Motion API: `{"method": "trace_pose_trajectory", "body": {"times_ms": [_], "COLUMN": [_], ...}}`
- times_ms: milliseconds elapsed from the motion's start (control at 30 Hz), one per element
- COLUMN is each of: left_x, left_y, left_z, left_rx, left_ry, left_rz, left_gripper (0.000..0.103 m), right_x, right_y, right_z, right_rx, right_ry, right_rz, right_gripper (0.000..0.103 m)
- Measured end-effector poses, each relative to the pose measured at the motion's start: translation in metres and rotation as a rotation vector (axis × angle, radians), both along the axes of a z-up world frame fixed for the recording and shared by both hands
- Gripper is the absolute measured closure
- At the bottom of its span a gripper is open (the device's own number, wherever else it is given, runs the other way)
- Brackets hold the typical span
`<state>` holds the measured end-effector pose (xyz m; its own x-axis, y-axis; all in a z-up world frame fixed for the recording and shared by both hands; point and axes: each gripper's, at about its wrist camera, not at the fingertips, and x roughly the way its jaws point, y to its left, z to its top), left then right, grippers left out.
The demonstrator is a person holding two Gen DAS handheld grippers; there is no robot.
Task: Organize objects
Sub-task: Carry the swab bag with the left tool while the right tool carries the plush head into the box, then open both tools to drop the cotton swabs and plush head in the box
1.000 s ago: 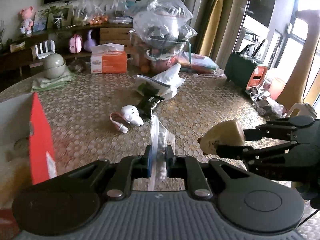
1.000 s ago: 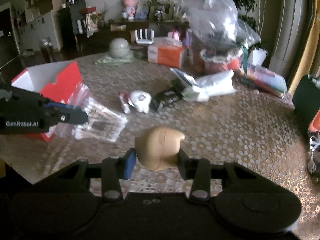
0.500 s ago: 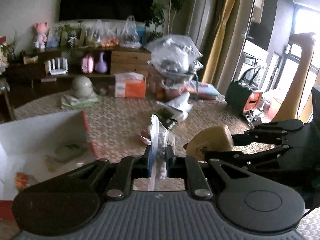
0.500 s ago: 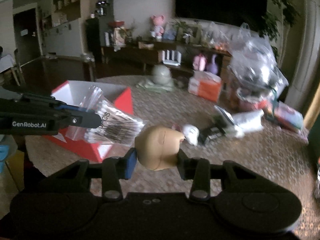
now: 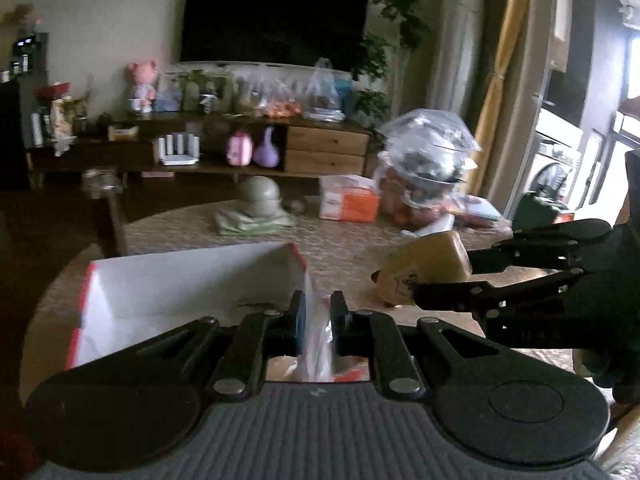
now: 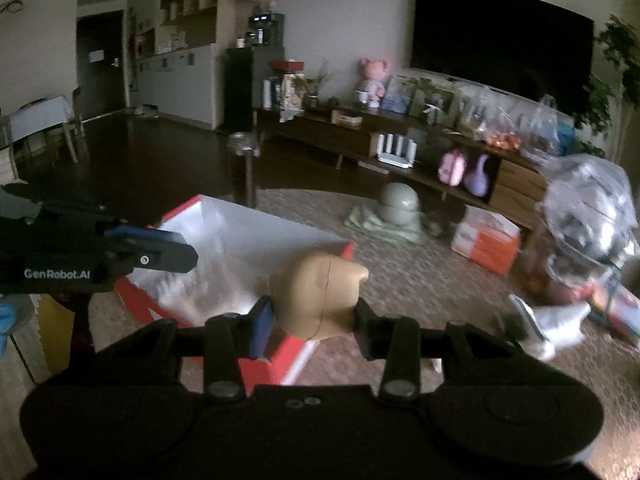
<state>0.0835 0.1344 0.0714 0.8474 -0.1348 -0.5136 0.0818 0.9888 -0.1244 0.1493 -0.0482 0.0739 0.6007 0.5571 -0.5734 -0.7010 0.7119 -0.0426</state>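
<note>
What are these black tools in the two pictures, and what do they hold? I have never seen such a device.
They are two hand-held grippers, each with a camera looking along its two fingers. One picture comes from the left gripper, which pinches a clear plastic bag. The other comes from the right gripper, which clamps a tan object; what it is I cannot tell. Both are near an open red and white box on the table, where an orange carton and a wrapped bundle also stand.

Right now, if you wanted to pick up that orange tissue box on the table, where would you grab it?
Probably across its two long side faces, coming from above. The orange tissue box lies flat with its wide top up, and the bagged bowl crowds one end, so the long sides look freest.
</note>
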Motion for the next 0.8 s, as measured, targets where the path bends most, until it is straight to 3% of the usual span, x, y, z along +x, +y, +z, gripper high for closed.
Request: {"method": "trace_pose_trajectory", "body": {"times_ms": [300,467,800], "left_x": [0.023,0.045,0.057], "left_y": [0.05,0.077,0.086], "left_z": [-0.026,-0.06,-0.09], "left_rx": [0.058,-0.018,-0.027], "left_ry": [0.043,0.13,0.221], "left_rz": [0.1,0.149,0.151], "left_gripper": [0.091,0.091,0.091], "right_x": [0.023,0.042,0.056], "right_y": [0.075,0.12,0.139], "right_z": [-0.017,-0.053,-0.086], "right_rx": [-0.05,-0.135,-0.186], "right_ry": [0.029,0.063,0.133], "right_rz": [0.074,0.095,0.082], "right_gripper": [0.062,0.062,0.057]}}
